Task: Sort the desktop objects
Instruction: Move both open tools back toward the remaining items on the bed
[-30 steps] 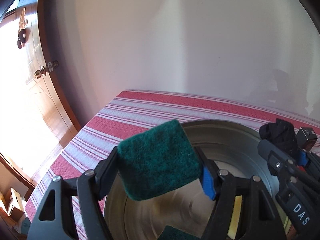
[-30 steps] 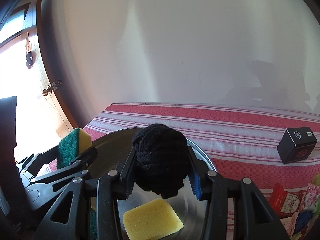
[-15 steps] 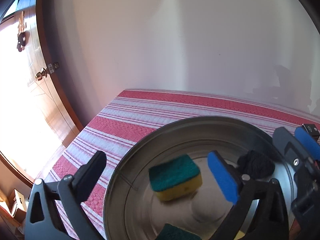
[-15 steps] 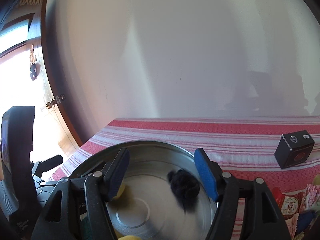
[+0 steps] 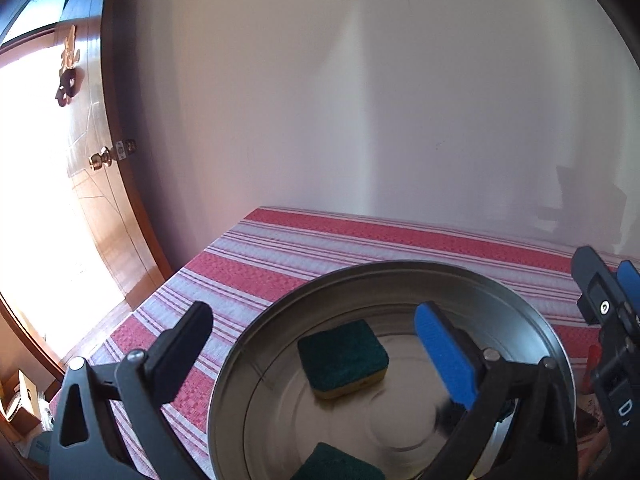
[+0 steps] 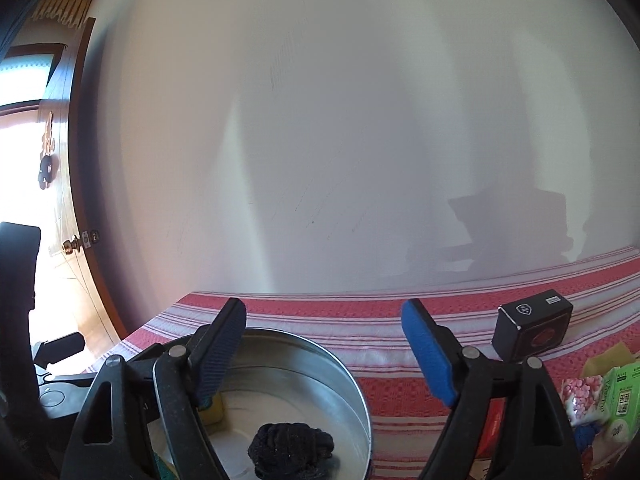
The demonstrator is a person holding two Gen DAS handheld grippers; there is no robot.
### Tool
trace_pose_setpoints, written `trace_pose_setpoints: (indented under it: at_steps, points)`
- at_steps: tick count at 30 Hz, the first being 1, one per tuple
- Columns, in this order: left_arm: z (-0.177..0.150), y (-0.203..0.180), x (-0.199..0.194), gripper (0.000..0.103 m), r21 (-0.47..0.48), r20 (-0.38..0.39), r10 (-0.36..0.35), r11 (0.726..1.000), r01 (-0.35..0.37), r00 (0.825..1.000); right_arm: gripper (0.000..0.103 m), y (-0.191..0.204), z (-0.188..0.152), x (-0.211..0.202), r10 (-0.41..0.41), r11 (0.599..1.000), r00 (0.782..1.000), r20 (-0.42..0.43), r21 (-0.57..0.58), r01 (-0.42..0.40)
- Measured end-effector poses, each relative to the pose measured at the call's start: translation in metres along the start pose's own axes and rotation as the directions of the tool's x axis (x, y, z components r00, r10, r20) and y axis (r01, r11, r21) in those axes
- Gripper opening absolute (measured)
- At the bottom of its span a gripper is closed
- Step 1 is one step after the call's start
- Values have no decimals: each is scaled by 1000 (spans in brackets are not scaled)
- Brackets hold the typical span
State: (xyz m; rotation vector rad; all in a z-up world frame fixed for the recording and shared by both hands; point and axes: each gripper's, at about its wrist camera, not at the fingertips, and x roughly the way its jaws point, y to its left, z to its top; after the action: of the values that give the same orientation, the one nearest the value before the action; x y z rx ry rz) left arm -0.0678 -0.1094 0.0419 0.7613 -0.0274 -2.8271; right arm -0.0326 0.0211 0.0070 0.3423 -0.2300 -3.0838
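A round metal basin (image 5: pixel 400 276) sits on a tablecloth (image 5: pixel 280 256) just ahead of the left gripper (image 5: pixel 320 344), holding a sponge (image 5: pixel 342 356). Ahead-right of the right gripper (image 6: pixel 324 344), a small box (image 6: pixel 532 330) sits by the wall (image 6: pixel 360 120); a knit ball (image 6: pixel 292 454) lies in the basin.

Both wrist views look forward toward the wall across the metal basin (image 5: pixel 400 276) on the striped bench (image 5: pixel 256 264). The left sits close above the basin's near-left rim; the right sits higher, off its right side. Both share the basin.

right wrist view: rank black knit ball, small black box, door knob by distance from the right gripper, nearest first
From the right gripper:
1. black knit ball, in the metal pan, just below the left finger.
2. small black box, on the striped cloth, right.
3. door knob, far left.
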Motion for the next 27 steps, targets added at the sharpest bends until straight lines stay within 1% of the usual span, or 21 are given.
trace_pose_setpoints:
  at_steps: [1,4,7,9,11,13,18,21,23,27]
  points:
    - [-1,-1,-6,102,-7,21,5,1000,-5,1000,82,-2,-1,-2,-15,1000,1000,11,0,15]
    - [-8,-3,-23,102,-33,77,8,999,-6,997,82,-7,-3,-6,-26,1000,999,35,16,26]
    - [-19,-3,-38,102,-76,128,-15,997,25,992,82,-12,-6,-10,-49,999,997,53,20,48]
    - [-26,-3,-46,102,-95,167,-22,995,39,986,82,-15,-7,-15,-59,998,995,81,26,57]
    - [-32,-7,-52,102,-91,196,-7,995,25,981,82,-20,-9,-22,-71,997,992,102,22,69]
    - [-35,-10,-57,102,-89,210,7,996,12,978,82,-23,-12,-26,-79,997,991,107,13,78]
    - [-47,-16,-64,101,-98,213,-15,994,36,977,82,-43,-18,-38,-93,996,992,90,6,93]
    - [-55,-22,-71,101,-89,238,-20,995,42,971,82,-52,-23,-41,-112,994,992,65,-4,112]
    - [-60,-28,-76,101,-71,249,-23,997,42,968,82,-64,-25,-53,-115,993,991,62,9,115]
    - [-67,-38,-82,101,-55,254,-55,996,71,966,82,-84,-26,-65,-138,990,987,79,40,135]
